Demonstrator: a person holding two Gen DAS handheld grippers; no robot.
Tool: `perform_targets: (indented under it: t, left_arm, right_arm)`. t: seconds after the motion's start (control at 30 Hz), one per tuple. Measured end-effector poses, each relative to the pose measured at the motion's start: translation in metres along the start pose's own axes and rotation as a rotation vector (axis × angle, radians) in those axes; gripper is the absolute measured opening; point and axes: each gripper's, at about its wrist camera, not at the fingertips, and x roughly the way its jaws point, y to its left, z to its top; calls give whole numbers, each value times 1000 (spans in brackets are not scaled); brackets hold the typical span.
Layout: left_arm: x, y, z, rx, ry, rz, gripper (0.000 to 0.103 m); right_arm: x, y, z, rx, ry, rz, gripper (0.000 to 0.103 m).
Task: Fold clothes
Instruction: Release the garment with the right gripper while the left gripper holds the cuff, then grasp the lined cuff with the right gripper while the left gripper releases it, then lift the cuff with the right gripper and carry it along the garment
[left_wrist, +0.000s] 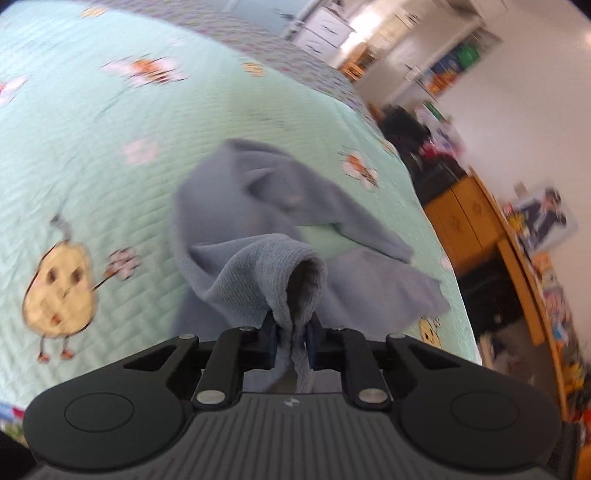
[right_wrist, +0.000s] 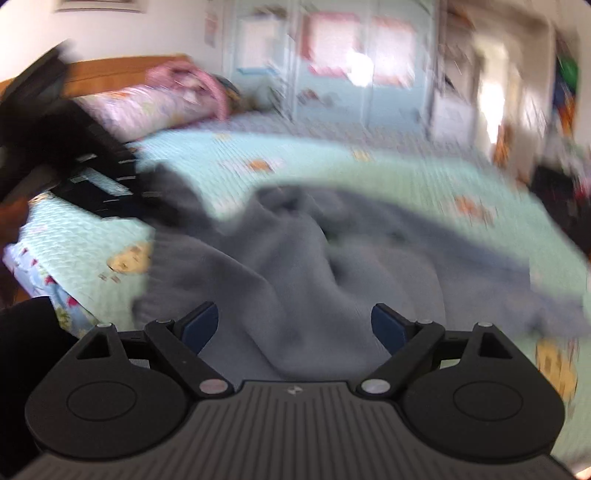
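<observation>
Here the left gripper pinches a fold of the blue-grey garment, which lies ahead on the bed. The right gripper is spread wide just above the cloth; pillows are far ahead.

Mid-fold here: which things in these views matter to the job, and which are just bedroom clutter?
Job:
blue-grey garment, a fold pinched in the left gripper
right gripper, open over it
quilted bedspread, the work surface

Lying about:
pink pillows
wooden cabinet
white drawers
</observation>
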Motion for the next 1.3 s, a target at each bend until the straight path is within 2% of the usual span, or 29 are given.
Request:
perform_targets:
  t: [0.1,0.23,0.37,0.43,0.5,0.53,0.6,0.63,0.7,0.8,0.9,0.97,1.1,1.2,1.3]
  left_arm:
    - [7,-25,3,42,23,-32,15]
    - [15,-41,1,56,56,-65,15]
    - [15,-40,0,29,80,-99,15]
    - [16,-40,1,6,92,-126,15]
    - [17,-41,2,-5,101,-145,15]
    - [18,-44,2,-3,104,-155,15]
    - [22,-51,2,7,114,-179,15]
    - [24,-54,2,12,119,-191,15]
    - [27,-59,3,24,125,-224,15]
    - [28,-66,6,31,137,-286,20]
    - [28,-63,8,8,150,-369,21]
    - [22,-59,7,-2,129,-409,22]
    - [7,-39,0,4,75,-384,22]
    - [9,-14,-10,-36,71,-287,25]
    - [27,14,-31,-104,122,-213,26]
  right_arm:
    - [4,20,13,-53,-47,19,100]
    - [24,29,21,-1,-60,49,100]
    - [42,27,20,43,-62,-16,99]
    - [47,23,19,54,-60,-64,94]
    - [49,17,18,75,-59,-65,74]
    - [50,13,18,88,-55,-54,69]
    - [51,5,17,109,-36,-26,50]
    - [52,2,17,113,-28,-17,46]
    - [49,-14,17,175,-21,14,25]
    - [42,-46,19,324,-10,83,15]
    - [35,-77,20,472,1,152,13]
    - [31,-98,20,574,7,195,13]
    - [25,-126,15,775,-14,267,13]
    - [22,-145,12,918,-32,322,13]
    - [16,-161,13,1042,-62,380,13]
